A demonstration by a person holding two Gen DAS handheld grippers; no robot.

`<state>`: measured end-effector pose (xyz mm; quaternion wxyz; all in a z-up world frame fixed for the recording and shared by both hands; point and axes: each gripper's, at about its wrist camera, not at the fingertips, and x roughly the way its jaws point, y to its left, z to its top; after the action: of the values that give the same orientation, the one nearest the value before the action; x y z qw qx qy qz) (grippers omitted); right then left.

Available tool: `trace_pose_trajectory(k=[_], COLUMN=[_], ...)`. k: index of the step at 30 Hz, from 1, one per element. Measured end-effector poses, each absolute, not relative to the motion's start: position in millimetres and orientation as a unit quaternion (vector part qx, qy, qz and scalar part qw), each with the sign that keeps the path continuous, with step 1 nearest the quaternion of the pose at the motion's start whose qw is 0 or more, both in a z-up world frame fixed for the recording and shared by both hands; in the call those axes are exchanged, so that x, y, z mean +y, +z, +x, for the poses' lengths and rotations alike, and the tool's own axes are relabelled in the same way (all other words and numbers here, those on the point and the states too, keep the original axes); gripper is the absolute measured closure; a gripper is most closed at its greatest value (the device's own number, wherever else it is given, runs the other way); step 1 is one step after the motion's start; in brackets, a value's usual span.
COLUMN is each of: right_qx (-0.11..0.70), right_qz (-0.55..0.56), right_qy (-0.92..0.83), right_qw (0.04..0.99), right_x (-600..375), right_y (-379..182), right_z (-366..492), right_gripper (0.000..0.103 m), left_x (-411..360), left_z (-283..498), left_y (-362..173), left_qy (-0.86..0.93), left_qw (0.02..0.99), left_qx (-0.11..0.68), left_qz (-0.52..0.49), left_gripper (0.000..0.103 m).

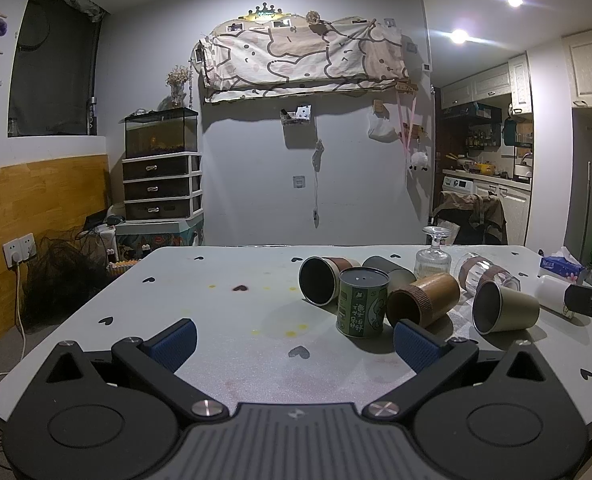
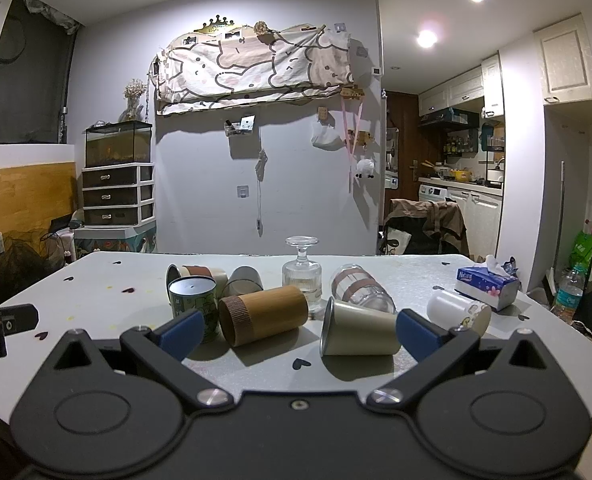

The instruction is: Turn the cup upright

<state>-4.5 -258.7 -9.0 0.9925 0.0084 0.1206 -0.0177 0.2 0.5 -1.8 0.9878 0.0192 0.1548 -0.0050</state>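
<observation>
Several cups lie on their sides on the white table [image 2: 136,344]. A beige metal cup [image 2: 360,330] lies between my right gripper's fingers, mouth to the left; it also shows in the left wrist view [image 1: 504,307]. A brown bamboo cup [image 2: 264,314] [image 1: 424,298] lies left of it. A green printed can [image 2: 194,300] [image 1: 362,302] stands mouth down. My right gripper [image 2: 300,330] is open just in front of the cups. My left gripper [image 1: 292,336] is open and empty over bare table, left of the cluster.
Behind lie a banded cup [image 1: 320,280], a grey cup [image 2: 244,280], a banded glass [image 2: 362,288] and an inverted stemmed glass [image 2: 302,270]. A white cup [image 2: 460,312] and a tissue box [image 2: 488,286] sit to the right. Table edges are near on both sides.
</observation>
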Motion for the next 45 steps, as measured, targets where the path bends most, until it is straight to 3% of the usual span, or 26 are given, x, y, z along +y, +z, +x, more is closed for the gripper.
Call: trace_pose_trajectory(k=[45], right_qx=[0.11], right_qz=[0.007], right_qy=[-0.015], right_qw=[0.994], right_x=[-264], right_y=[-16], right_z=[-6], right_gripper=[0.0], left_x=[-17], left_z=[30], left_y=[-2], left_qy=[-0.016], left_qw=[0.988], left_qx=[0.15], left_qz=[0.006], left_gripper=[0.0])
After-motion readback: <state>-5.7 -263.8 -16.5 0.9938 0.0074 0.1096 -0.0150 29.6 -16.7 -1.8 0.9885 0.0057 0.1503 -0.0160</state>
